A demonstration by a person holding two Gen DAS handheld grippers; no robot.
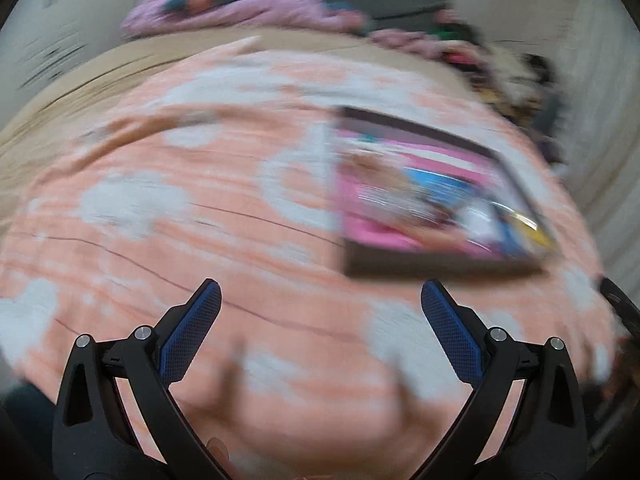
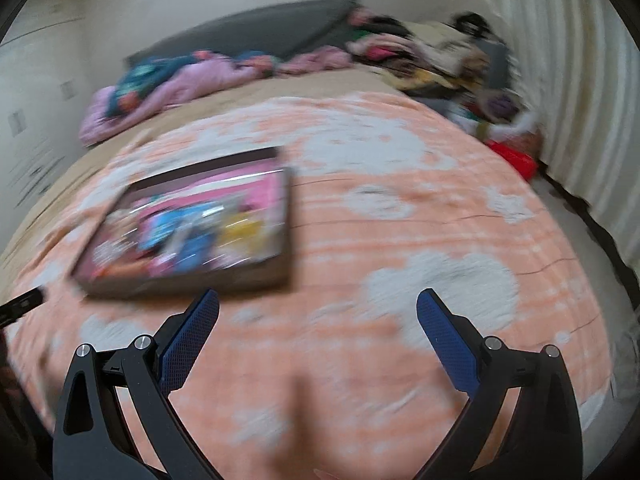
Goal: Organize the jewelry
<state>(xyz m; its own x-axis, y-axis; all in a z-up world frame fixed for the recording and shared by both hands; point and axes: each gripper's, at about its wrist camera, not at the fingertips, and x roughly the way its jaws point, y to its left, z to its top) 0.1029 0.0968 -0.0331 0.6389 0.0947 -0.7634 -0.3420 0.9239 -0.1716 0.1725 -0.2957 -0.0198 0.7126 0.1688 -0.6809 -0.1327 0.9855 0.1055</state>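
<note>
Both views blurred. Left gripper (image 1: 320, 300) spread wide, empty, above the peach bedspread (image 1: 160, 208). Dark tray (image 2: 188, 276) of pink, blue and yellow packets lies flat between the grippers; jewelry itself unreadable. Right gripper (image 2: 318, 308) likewise wide, empty. Stage unclear: fits approach or withdrawal.
</note>
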